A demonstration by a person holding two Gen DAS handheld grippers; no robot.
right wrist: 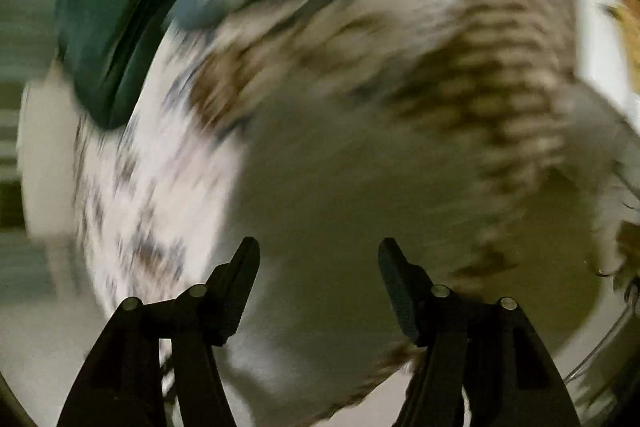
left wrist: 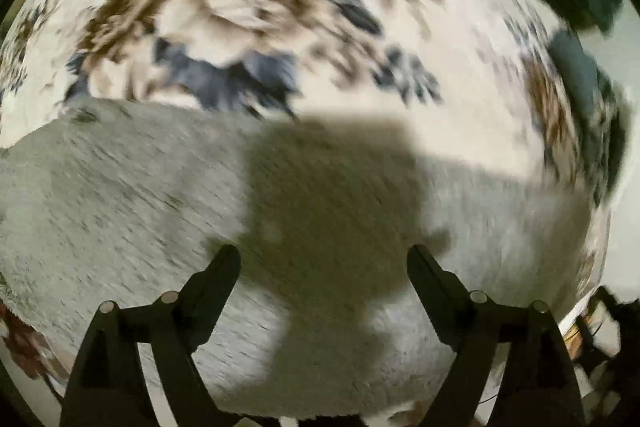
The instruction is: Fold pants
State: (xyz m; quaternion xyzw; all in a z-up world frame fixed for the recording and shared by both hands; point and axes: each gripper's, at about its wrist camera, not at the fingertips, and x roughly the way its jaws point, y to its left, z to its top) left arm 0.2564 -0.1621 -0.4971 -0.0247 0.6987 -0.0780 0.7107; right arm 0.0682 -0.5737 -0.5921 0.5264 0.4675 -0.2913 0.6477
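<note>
Both of your tools are spread wide with nothing between the fingers. Your left hand-held gripper (left wrist: 324, 259) hangs over the pants (left wrist: 120, 211), a pale grey, heathered, soft-looking fabric lying flat and filling the lower half of the left wrist view; its upper edge runs straight across a floral bedspread (left wrist: 248, 7), cream with brown roses and slate-blue leaves. A blocky shadow falls on the grey cloth just ahead of the black fingers. Your right hand-held gripper (right wrist: 319, 249) sits over a heavily blurred scene: smooth grey fabric below, the same floral print around it. Dark green cloth (right wrist: 108, 27) lies bunched at the upper left.
</note>
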